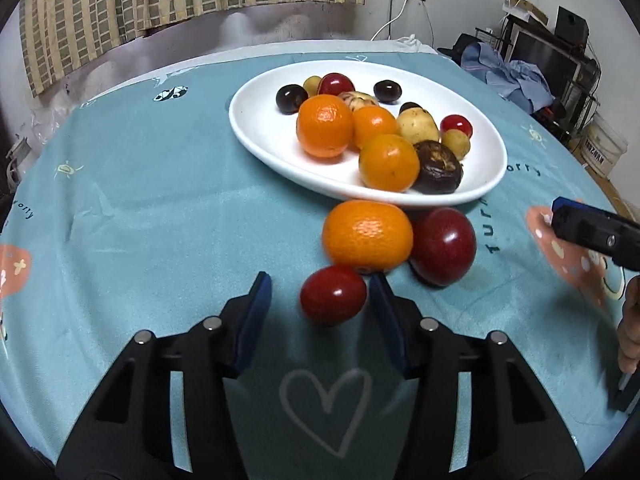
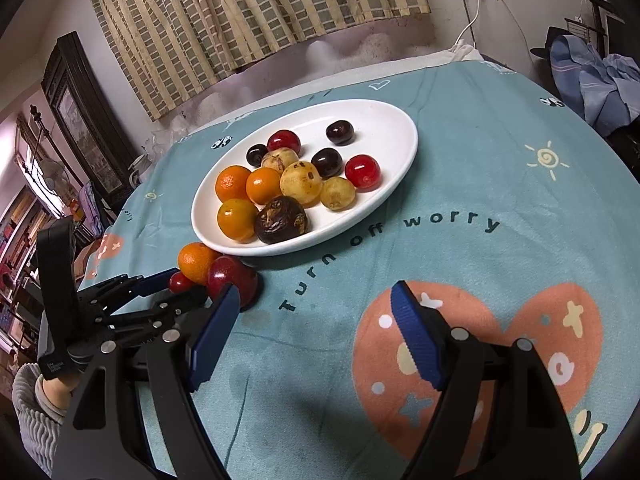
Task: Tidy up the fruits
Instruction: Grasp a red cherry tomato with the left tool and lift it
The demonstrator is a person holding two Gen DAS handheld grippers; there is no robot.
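A small red fruit (image 1: 333, 295) lies on the teal cloth between the fingers of my left gripper (image 1: 320, 284). The right pad sits at its side and the left pad stands clear of it, so the jaws are open. Just beyond it, an orange mandarin (image 1: 367, 236) and a dark red plum (image 1: 443, 245) rest against the near rim of the white oval plate (image 1: 256, 128). The plate holds several mandarins, yellow fruits, red and dark cherries, and a brown wrinkled fruit. My right gripper (image 2: 316, 292) hangs open over the pink heart print with nothing between its fingers. It sees the left gripper (image 2: 188, 286) at the small red fruit (image 2: 181, 282).
The round table's teal cloth (image 2: 500, 168) runs to an edge at the back, under a checked curtain (image 2: 248, 12). A pile of blue clothes (image 2: 592, 80) and dark shelving stand at the far right. A ribbed sleeve (image 2: 28, 408) shows at the lower left of the right wrist view.
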